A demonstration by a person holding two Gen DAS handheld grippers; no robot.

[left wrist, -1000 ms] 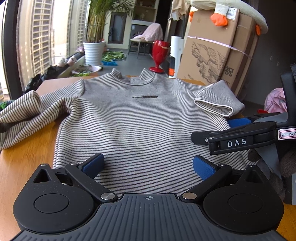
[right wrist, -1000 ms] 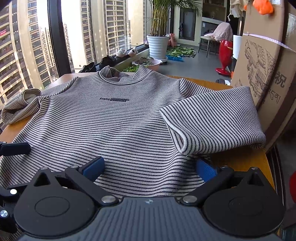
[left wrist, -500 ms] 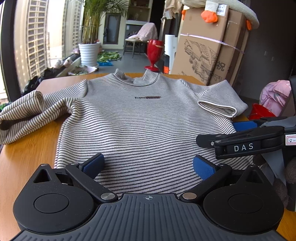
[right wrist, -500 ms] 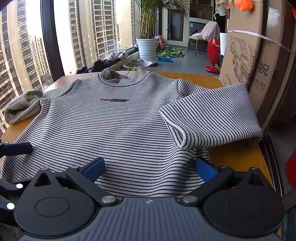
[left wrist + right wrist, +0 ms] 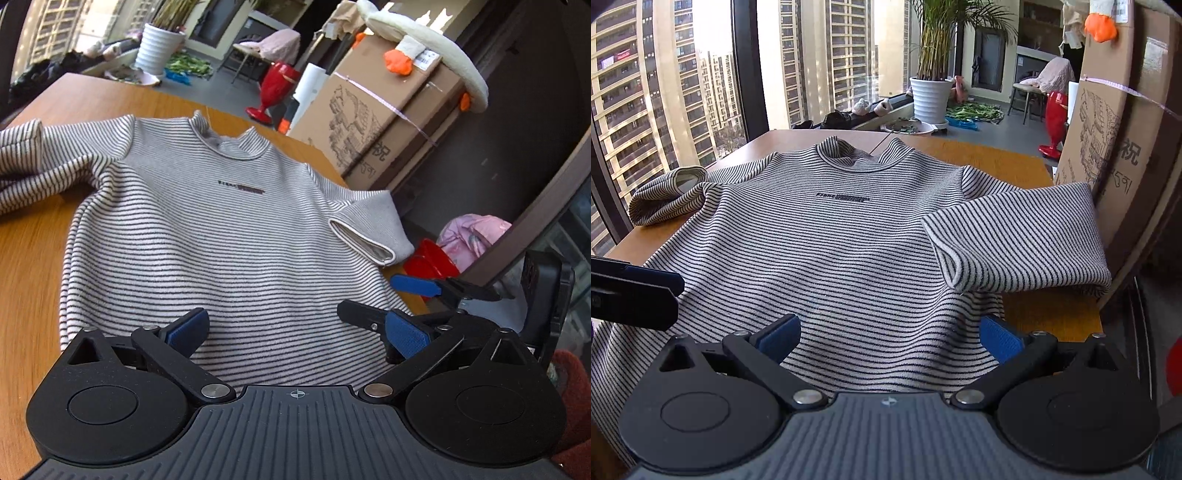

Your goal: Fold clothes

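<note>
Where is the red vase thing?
The red vase stands on the floor beyond the table's far edge, at the right of the right wrist view, beside the cardboard box and near the chair.

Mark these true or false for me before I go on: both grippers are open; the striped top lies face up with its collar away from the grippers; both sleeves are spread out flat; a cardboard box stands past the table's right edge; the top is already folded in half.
1. Both the left gripper and the right gripper are open. True.
2. The striped top lies face up, collar at the far end. True.
3. Both sleeves are spread out flat. False: the left sleeve is bunched up, and the right sleeve is doubled over.
4. A cardboard box stands past the table's right edge. True.
5. The top is folded in half. False: its body lies open.
</note>
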